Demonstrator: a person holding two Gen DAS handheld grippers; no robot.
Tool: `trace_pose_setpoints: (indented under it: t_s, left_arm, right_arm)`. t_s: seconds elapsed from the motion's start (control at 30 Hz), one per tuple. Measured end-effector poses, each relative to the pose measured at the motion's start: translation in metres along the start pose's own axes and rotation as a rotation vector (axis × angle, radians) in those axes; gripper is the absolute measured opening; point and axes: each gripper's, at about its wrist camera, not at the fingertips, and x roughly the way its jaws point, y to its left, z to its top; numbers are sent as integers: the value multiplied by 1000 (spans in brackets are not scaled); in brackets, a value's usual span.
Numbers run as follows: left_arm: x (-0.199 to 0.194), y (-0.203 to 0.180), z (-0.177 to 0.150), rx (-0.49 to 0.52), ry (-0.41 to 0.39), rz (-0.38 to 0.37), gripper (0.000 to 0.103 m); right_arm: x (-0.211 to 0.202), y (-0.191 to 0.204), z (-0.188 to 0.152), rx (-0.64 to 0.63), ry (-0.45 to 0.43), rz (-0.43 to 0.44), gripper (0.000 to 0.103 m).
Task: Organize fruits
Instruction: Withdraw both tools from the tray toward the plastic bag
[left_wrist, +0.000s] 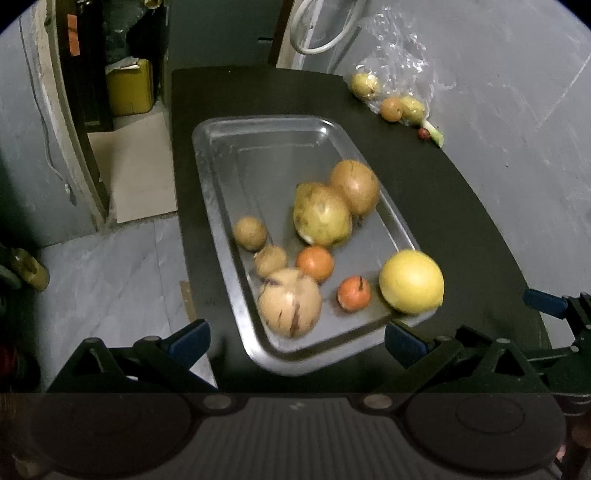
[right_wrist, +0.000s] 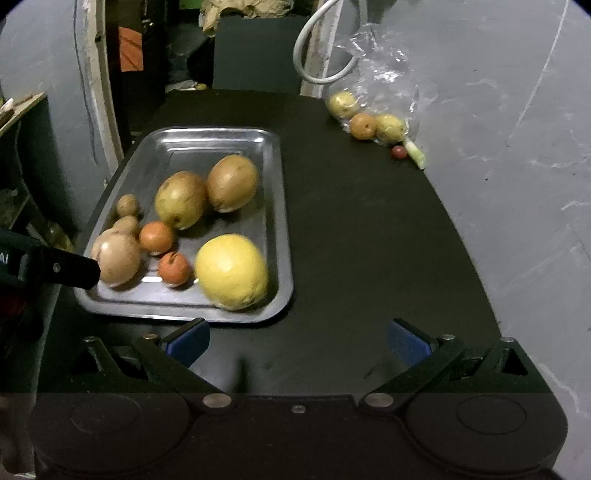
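Observation:
A steel tray (left_wrist: 229, 155) (right_wrist: 207, 142) on the black table holds several fruits: a big yellow one (left_wrist: 411, 281) (right_wrist: 232, 271), two small orange ones (left_wrist: 315, 263) (right_wrist: 156, 237), a pale streaked one (left_wrist: 289, 302), two brown-green large ones (left_wrist: 354, 186) (right_wrist: 232, 182) and small brown ones. A clear plastic bag (left_wrist: 400, 62) (right_wrist: 384, 74) at the table's far right has more fruit (left_wrist: 391, 108) (right_wrist: 364, 126) at its mouth. My left gripper (left_wrist: 297, 338) is open over the tray's near end. My right gripper (right_wrist: 297, 338) is open over bare table beside the tray.
A tiny red fruit (right_wrist: 398, 151) and a green stalk (right_wrist: 414, 150) lie by the bag. The grey wall runs along the table's right edge. A white cable (right_wrist: 321, 44) hangs behind. Floor and a yellow canister (left_wrist: 130, 88) lie left of the table.

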Motion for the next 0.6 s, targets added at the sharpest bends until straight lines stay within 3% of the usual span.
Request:
trace_pose_setpoints:
  t_s: [0.17,0.4,0.6]
  left_arm:
    - [10,-9,19,-11,-2,14,103]
    - [23,-26,41,-21,-35,40,103]
    - [40,-43,64,-10,-36,53,103]
  right_arm:
    - [8,-17,8,17,-26,4,102]
    - [10,-42,20,55,-154,10,102]
    - [29,-65,32,63,-168,12,102]
